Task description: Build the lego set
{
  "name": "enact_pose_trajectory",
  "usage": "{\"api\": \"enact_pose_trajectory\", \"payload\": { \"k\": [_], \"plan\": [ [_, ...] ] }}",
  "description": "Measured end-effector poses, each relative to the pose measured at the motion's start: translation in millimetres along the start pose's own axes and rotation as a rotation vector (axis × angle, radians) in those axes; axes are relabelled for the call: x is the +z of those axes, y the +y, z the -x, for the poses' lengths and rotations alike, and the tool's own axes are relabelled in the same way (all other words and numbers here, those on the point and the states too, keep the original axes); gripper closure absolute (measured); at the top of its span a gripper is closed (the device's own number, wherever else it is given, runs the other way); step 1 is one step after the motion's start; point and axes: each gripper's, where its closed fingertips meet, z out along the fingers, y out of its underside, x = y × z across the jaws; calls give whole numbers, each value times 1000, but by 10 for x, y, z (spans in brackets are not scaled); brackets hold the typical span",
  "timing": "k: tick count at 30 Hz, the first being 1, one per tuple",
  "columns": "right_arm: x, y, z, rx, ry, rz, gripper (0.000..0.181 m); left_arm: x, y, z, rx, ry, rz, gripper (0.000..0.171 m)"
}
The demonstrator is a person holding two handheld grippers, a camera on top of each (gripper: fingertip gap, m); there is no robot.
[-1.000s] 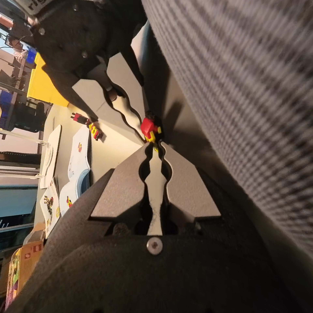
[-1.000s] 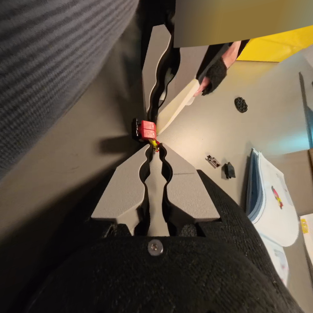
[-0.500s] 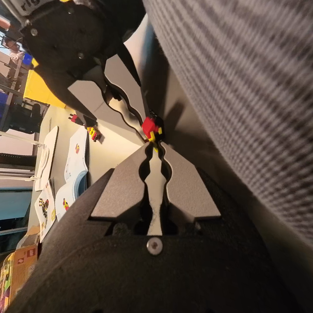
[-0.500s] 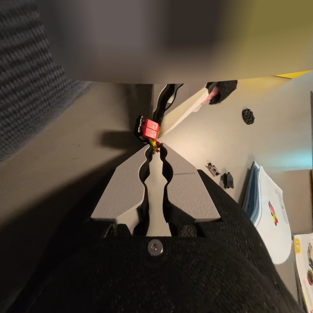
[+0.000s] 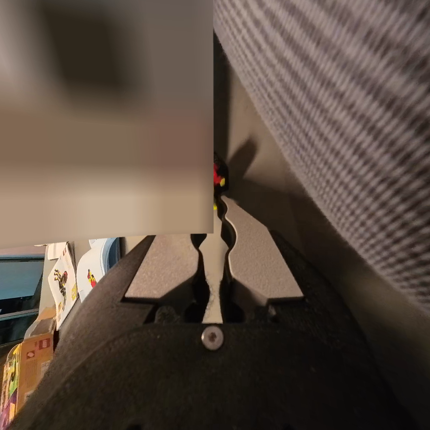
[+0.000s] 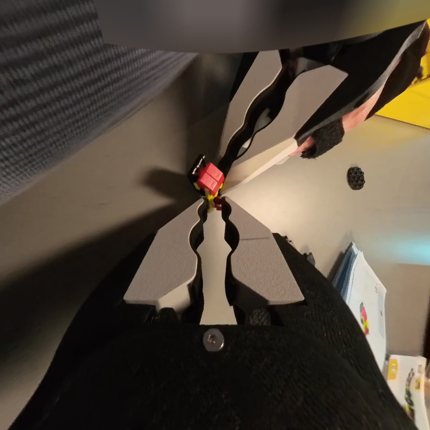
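Observation:
A small lego assembly (image 6: 210, 178) with a red block, a black part and yellow bits hangs above the table between both grippers. My right gripper (image 6: 213, 203) is shut on its lower yellow and red end. My left gripper (image 6: 223, 185) comes in from the upper right of the right wrist view, its fingers (image 6: 309, 97) closed onto the far side of the assembly. In the left wrist view only a sliver of the assembly (image 5: 219, 176) shows beyond my left gripper (image 5: 217, 204), whose left fingertip is hidden.
Grey striped fabric (image 5: 349, 116) fills the side close to the grippers. On the table lie a black round lego piece (image 6: 355, 178), an open instruction booklet (image 6: 363, 290), a leaflet (image 5: 62, 286) and a cardboard box (image 5: 30, 372). A gloved hand (image 6: 325, 139) holds the left gripper.
Both grippers have kept their hold on the assembly. In the right wrist view the left gripper has swung from upright to slanting in from the upper right, and the assembly has turned a little.

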Motion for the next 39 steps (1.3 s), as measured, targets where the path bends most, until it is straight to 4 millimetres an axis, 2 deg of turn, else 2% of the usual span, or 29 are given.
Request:
{"api": "enact_pose_trajectory", "payload": {
  "k": [1,6,16,21,23,25,27,29,32,39],
  "plan": [
    [0,4,1,21,-13,-3,172,1,5,0,-2,1,2,167],
    [6,-19,38,140,-52,-52,172,0,-18,-30,-2,12,-1,167],
    [5,-16,66,201,-64,-31,175,6,-43,-48,29,4,14,166],
    [-1,2,13,199,5,-24,173,6,-15,-22,54,-27,33,167],
    [-15,4,-30,214,34,-31,163,-11,-19,32,68,-61,30,167],
    [-44,26,-99,268,63,-46,139,-42,-32,111,86,-111,27,167],
    [-118,42,-166,330,84,-98,134,-79,-26,184,108,-161,20,167],
    [-219,-9,-211,434,67,-221,137,-103,-15,232,128,-194,14,167],
    [-342,-113,-262,603,-5,-421,152,-121,-22,268,164,-225,-9,167],
    [-381,-134,-329,818,-149,-550,166,-145,-95,275,218,-249,-59,167]
  ]
}}
